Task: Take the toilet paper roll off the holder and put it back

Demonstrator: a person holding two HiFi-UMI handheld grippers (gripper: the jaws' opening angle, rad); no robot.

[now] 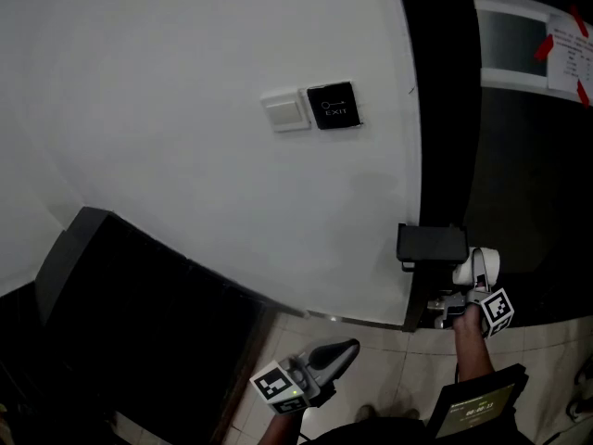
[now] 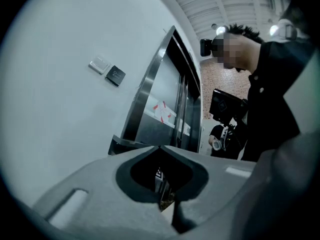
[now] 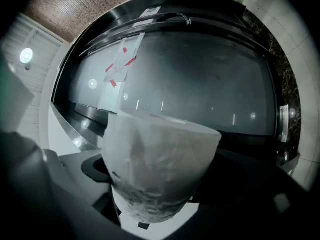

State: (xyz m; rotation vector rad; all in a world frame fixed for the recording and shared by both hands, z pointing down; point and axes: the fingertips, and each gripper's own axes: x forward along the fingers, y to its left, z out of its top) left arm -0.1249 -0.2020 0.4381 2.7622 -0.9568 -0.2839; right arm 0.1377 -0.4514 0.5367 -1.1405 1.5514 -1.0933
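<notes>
The white toilet paper roll (image 3: pixel 160 169) fills the space between my right gripper's jaws, and its soft side looks pressed in. In the head view the roll (image 1: pixel 481 266) sits just right of and below the black holder (image 1: pixel 432 243), which is fixed at the wall's corner. My right gripper (image 1: pixel 460 297) is shut on the roll from below. My left gripper (image 1: pixel 345 349) hangs lower, over the tiled floor, well left of the holder. Its jaws meet at the tip (image 2: pixel 160 147) with nothing between them.
A white light switch (image 1: pixel 285 111) and a black exit button (image 1: pixel 333 106) are on the white wall. A dark metal door frame (image 1: pixel 445 91) and a glass panel with a taped paper (image 1: pixel 567 52) lie to the right. A black cabinet (image 1: pixel 130 313) stands lower left.
</notes>
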